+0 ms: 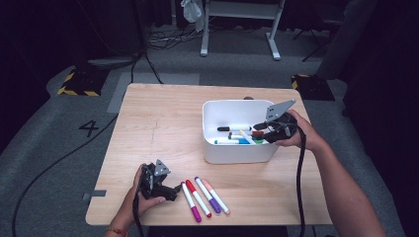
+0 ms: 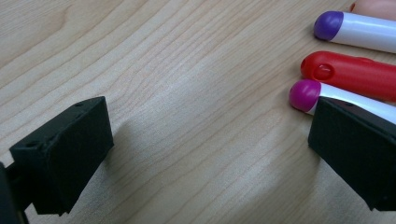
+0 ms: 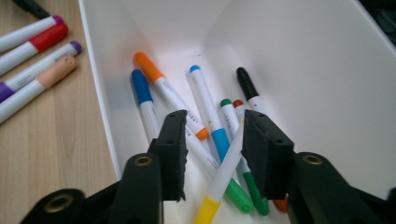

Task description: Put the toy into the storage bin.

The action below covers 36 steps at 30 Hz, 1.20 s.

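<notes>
Over the white bin (image 1: 237, 154) the right gripper (image 3: 212, 128) gapes empty; left gripper (image 2: 205, 140) spread beside markers (image 1: 205, 197).

four markers (image 1: 203, 197) on table, others in white bin (image 1: 237, 154)

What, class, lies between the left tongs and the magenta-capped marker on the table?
Nothing visible. The left tongs stand open over bare table, and the magenta-capped marker lies just beside one jaw, its body partly hidden behind it. The red marker and purple-capped marker lie beyond it, not in the path.
</notes>
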Each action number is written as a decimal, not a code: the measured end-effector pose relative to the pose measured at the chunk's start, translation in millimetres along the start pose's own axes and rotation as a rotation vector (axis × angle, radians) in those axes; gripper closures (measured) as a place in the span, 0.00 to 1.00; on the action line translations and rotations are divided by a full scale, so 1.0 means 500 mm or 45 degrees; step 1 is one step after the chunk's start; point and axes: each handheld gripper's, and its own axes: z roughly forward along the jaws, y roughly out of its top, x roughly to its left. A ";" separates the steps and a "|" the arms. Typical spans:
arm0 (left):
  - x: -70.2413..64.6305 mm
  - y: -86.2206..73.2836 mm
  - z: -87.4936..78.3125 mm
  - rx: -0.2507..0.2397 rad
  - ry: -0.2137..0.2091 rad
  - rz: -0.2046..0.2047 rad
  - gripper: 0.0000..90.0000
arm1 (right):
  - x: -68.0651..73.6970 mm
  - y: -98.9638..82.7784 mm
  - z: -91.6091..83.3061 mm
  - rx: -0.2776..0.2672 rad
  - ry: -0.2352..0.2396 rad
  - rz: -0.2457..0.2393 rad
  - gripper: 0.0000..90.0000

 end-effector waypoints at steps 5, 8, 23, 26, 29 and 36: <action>0.000 0.000 0.000 0.000 0.000 0.000 0.00 | 0.023 -0.006 -0.039 -0.100 -0.088 0.069 0.60; 0.000 0.000 0.000 0.000 0.000 0.000 0.00 | 0.041 -0.014 -0.064 -0.169 -0.139 0.107 0.59; 0.000 0.000 0.000 0.000 0.001 0.000 0.00 | 0.175 -0.078 -0.090 -0.323 -0.162 0.154 0.52; 0.000 0.000 0.000 0.000 0.001 0.000 0.00 | 0.198 -0.089 -0.077 -0.332 -0.125 0.176 0.50; 0.000 0.000 0.000 0.000 0.001 0.000 0.00 | 0.224 -0.095 -0.052 -0.315 -0.100 0.163 0.49; 0.000 0.000 0.000 0.000 0.001 0.000 0.00 | 0.275 -0.088 0.030 -0.250 0.011 0.145 0.48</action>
